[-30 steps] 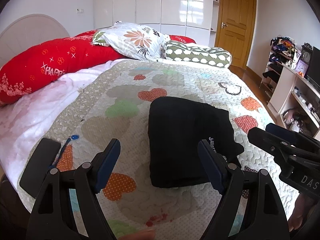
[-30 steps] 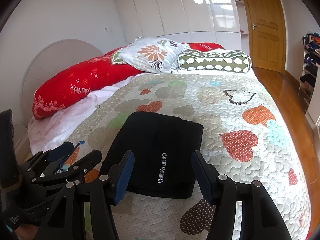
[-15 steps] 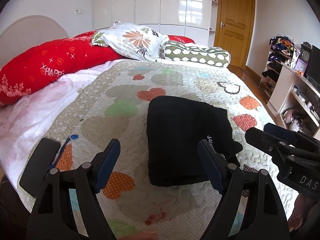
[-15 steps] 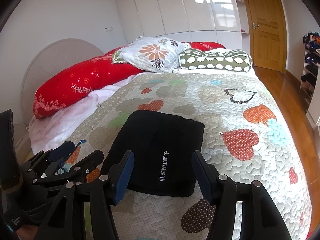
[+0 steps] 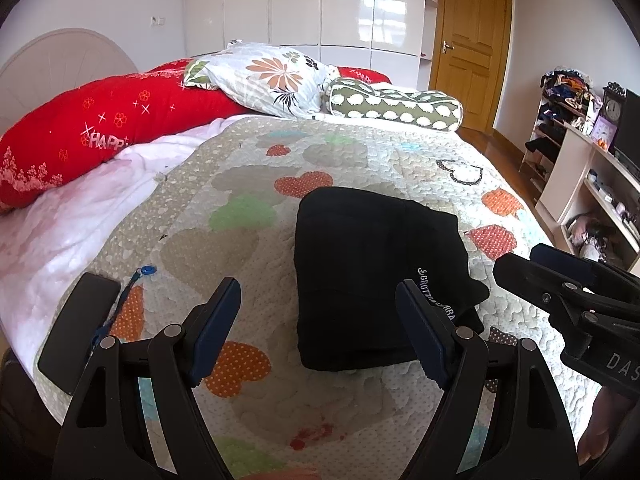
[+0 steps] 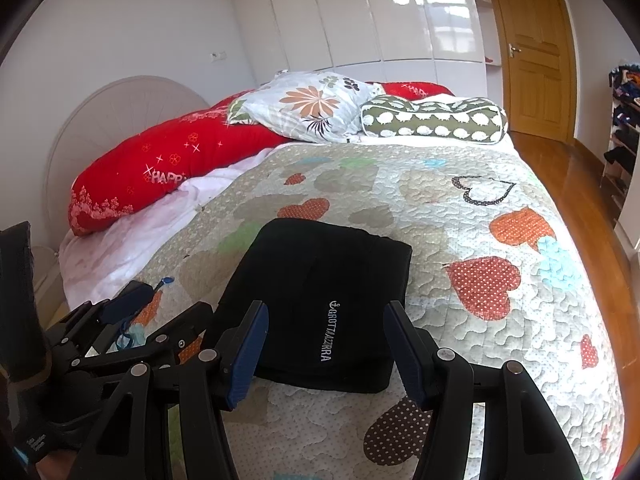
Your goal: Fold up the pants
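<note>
Bedroom: white glossy wardrobe [image 5: 320, 4] along the far wall, wooden door [image 5: 472, 44] beside it. Bed covered by a heart-patterned quilt [image 5: 248, 184]; red bolster [image 5: 100, 132], floral pillow [image 5: 272, 76] and green patterned cushion [image 5: 396, 106] at the head end.

Black pants [image 5: 372, 268] lie folded into a compact rectangle on the quilt, toward the foot edge, white lettering on top (readable in the right wrist view). Dark phone [image 5: 78, 324] near the quilt's left foot corner, blue tag [image 5: 149, 269] just beside it.

Left gripper [image 5: 318, 322] jaws spread wide, holding nothing, above the quilt just short of the pants. Right gripper [image 6: 324, 346] likewise spread and empty, framing the near edge of the pants [image 6: 320, 300].
</note>
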